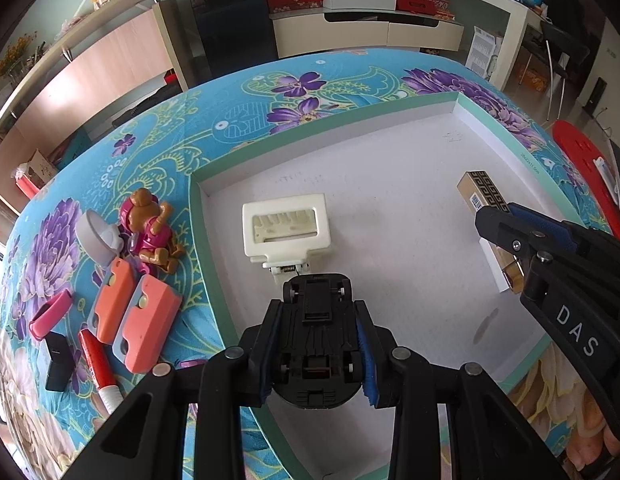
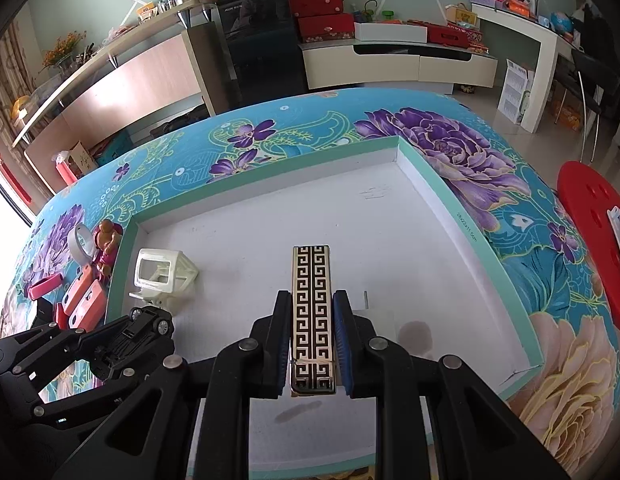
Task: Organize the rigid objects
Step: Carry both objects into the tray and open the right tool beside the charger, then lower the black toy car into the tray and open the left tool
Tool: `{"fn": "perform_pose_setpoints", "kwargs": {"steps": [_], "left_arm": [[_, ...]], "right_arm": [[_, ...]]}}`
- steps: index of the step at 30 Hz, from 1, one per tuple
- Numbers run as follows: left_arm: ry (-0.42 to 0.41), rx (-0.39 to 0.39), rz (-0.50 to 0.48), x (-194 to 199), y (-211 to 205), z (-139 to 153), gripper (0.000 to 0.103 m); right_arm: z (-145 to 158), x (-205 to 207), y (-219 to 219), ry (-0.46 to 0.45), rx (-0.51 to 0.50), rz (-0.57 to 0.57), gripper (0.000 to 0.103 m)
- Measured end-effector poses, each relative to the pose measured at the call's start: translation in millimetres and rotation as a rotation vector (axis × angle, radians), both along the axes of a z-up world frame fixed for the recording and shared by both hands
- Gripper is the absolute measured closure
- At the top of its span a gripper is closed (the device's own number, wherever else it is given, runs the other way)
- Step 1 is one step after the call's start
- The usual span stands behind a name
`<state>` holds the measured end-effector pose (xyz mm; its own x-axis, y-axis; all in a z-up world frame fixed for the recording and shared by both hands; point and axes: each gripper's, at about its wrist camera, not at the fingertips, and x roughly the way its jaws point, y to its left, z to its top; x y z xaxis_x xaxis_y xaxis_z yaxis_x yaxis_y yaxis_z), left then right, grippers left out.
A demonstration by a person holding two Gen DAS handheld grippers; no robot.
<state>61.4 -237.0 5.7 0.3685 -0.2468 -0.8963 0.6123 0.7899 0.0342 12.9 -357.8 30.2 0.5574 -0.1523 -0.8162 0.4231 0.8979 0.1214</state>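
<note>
Left gripper tilted steeply down, jaws clamped on toy car; right gripper jaws clamped on patterned box.

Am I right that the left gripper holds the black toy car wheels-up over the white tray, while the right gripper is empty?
Not quite: the right gripper is not empty. The right wrist view shows it shut on a long narrow box with a black-and-gold key pattern. The left gripper does hold the black toy car wheels-up over the white tray.

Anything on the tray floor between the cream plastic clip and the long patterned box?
No: bare white tray floor separates the cream plastic clip from the patterned box, clearest in the right wrist view.
</note>
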Motion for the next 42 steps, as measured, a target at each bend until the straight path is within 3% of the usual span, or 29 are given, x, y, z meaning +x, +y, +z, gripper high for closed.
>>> {"fn": "perform_pose_setpoints", "kwargs": {"steps": [5,8,17,23,26,37,39,42], "left_arm": [[0.009,0.009,0.01,0.8,-0.2,-2.6,0.063],[-0.008,0.013,0.009,-0.9,-0.7,0.2,0.042],[-0.029,-0.001,0.016,-3.1,4.0,12.7,0.037],[-0.054,-0.022,0.043,-1.8,13.8,23.6,0.035],[-0.067,-0.021,0.071,0.2,20.8,26.0,0.033],[-0.045,-0.005,0.191,14.7,48.5,17.1,0.03],[-0.046,-0.007,0.203,16.2,51.4,16.5,0.03],[-0.045,-0.008,0.221,18.3,55.1,15.4,0.028]], "right_arm": [[0.0,0.3,0.4,0.004,-0.005,0.002,0.082],[1.2,-0.3,-0.1,-0.003,-0.005,-0.001,0.08],[8.1,-5.1,-3.6,-0.009,-0.018,-0.033,0.063],[16.8,-11.5,-6.7,-0.023,-0.032,-0.051,0.062],[14.7,-11.2,-6.0,0.005,-0.062,-0.056,0.05],[11.2,-9.2,-6.2,0.026,-0.077,-0.053,0.044],[9.2,-8.8,-6.8,0.039,-0.084,-0.06,0.032],[7.5,-7.9,-6.9,0.047,-0.092,-0.059,0.031]]}}
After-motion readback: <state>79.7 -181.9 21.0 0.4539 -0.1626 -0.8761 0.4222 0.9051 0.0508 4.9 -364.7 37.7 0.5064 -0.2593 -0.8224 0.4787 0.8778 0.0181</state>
